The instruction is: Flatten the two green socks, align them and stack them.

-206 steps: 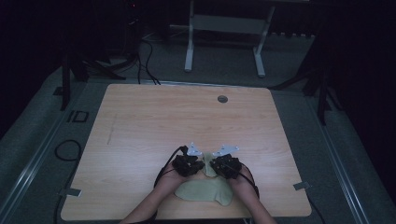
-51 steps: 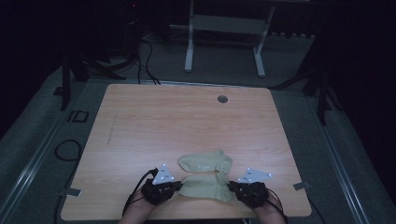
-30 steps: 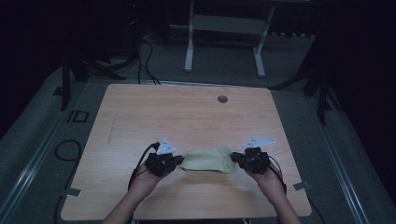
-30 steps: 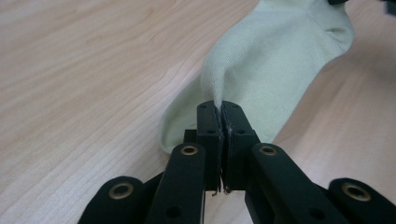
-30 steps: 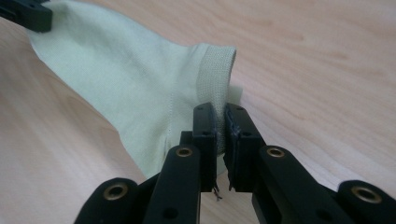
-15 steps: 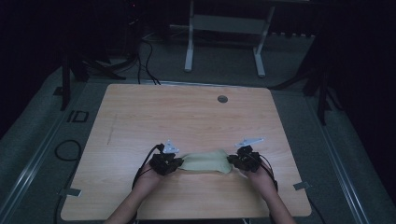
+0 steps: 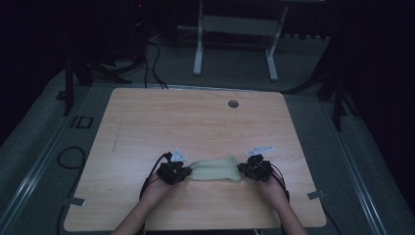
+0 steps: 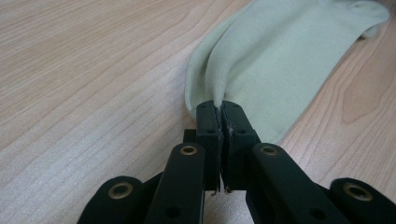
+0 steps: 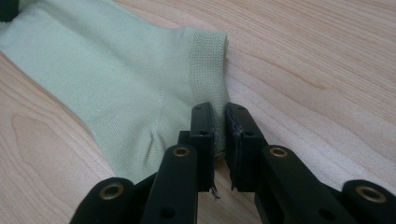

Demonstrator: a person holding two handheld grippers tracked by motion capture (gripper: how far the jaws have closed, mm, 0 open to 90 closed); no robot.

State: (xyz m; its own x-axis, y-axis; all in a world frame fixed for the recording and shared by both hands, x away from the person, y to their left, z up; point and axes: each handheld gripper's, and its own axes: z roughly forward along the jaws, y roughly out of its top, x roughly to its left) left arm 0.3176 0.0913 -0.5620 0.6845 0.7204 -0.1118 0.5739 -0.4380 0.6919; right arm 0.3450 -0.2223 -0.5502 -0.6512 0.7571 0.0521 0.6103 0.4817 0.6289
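Two hand-held grippers, left point(image 7: 182, 172) and right point(image 7: 246, 169), pinch a pale-green ribbed knit sock point(image 7: 215, 170) flat on woodgrain table point(image 7: 195, 122).

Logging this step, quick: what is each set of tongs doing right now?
Left tongs: closed, pinching one end of the pale green sock.
Right tongs: closed on the sock's cuff end, sock lying on the table.

A dim lab or studio: bare wooden table point(image 7: 147, 122), floor cables point(image 7: 151, 58), metal stand legs point(image 7: 198, 49) (grey carpet).
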